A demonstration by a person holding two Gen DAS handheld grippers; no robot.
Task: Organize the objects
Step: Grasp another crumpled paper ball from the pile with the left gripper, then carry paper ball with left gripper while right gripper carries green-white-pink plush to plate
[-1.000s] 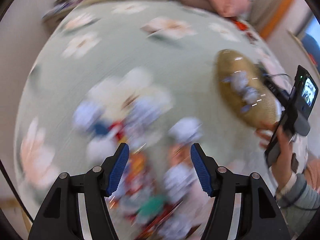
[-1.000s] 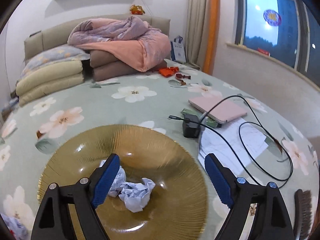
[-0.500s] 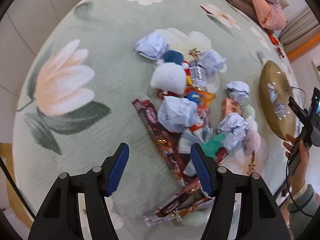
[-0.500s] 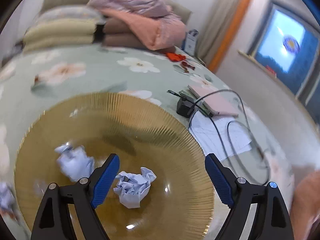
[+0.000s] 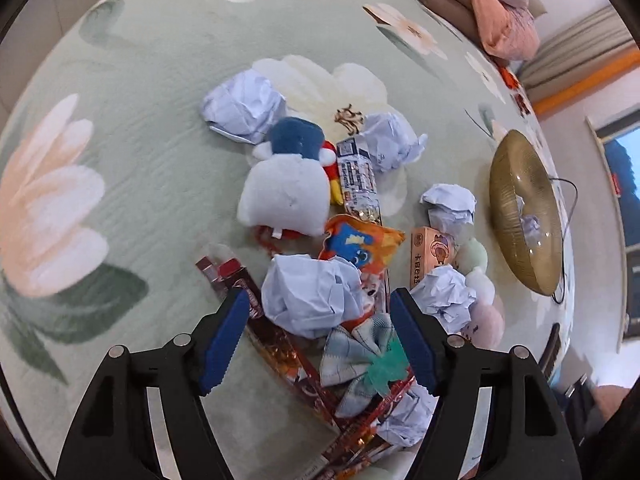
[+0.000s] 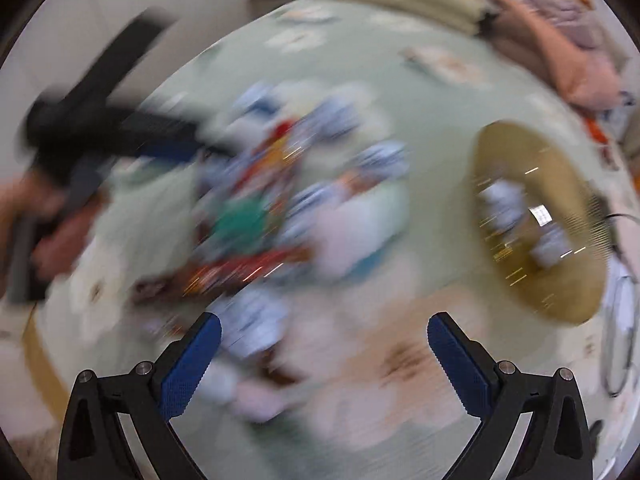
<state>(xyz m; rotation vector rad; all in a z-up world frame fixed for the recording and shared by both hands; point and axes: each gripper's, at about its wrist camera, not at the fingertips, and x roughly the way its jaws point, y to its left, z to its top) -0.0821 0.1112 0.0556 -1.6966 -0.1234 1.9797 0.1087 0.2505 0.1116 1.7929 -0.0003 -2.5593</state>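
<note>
A heap of clutter lies on the floral green bedspread (image 5: 152,152): several crumpled paper balls, a white and blue plush toy (image 5: 286,188), snack wrappers and a checked bow (image 5: 360,350). My left gripper (image 5: 316,336) is open, low over the heap, its fingers either side of a crumpled paper ball (image 5: 310,294) without touching it. A gold plate (image 5: 524,216) at the right holds two paper balls. The right wrist view is motion-blurred; my right gripper (image 6: 324,360) is open and empty, above the bed between the heap (image 6: 260,208) and the plate (image 6: 540,220).
Folded quilts and pillows (image 5: 492,8) are piled at the far end of the bed. A black cable (image 5: 568,216) runs beside the plate. In the right wrist view the left gripper's black body and the hand holding it (image 6: 80,152) show at the left.
My left gripper has moved down closer to the heap and now brackets one paper ball. My right gripper has swung left away from above the plate toward the heap.
</note>
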